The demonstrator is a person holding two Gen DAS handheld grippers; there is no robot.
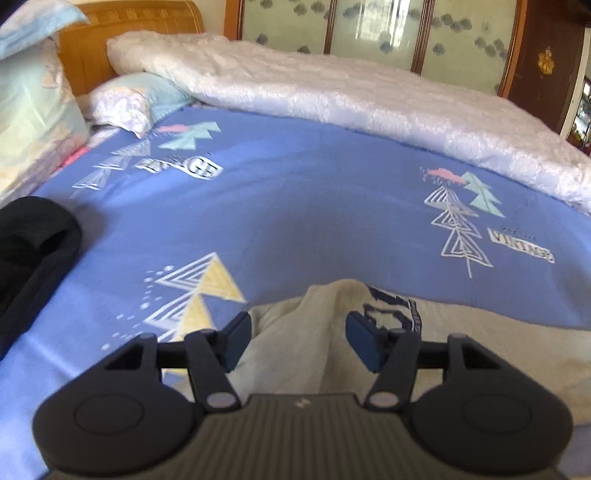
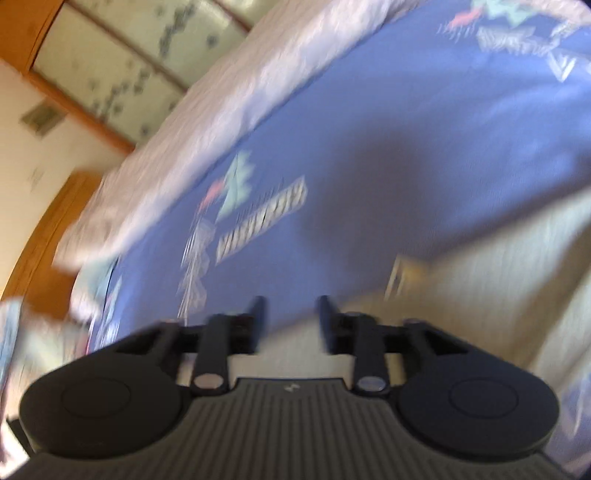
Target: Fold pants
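Observation:
Cream pants with a dark blue printed patch lie bunched on the blue patterned bed sheet. My left gripper is open, its jaws on either side of a raised fold of the pants, with nothing clamped. In the blurred, tilted right wrist view, the cream pants spread from the lower middle to the right. My right gripper is open just above their near edge and holds nothing.
A white quilt lies along the bed's far side. Pillows rest by the wooden headboard at the left. A black garment sits at the left edge. Glass-panelled wardrobe doors stand behind the bed.

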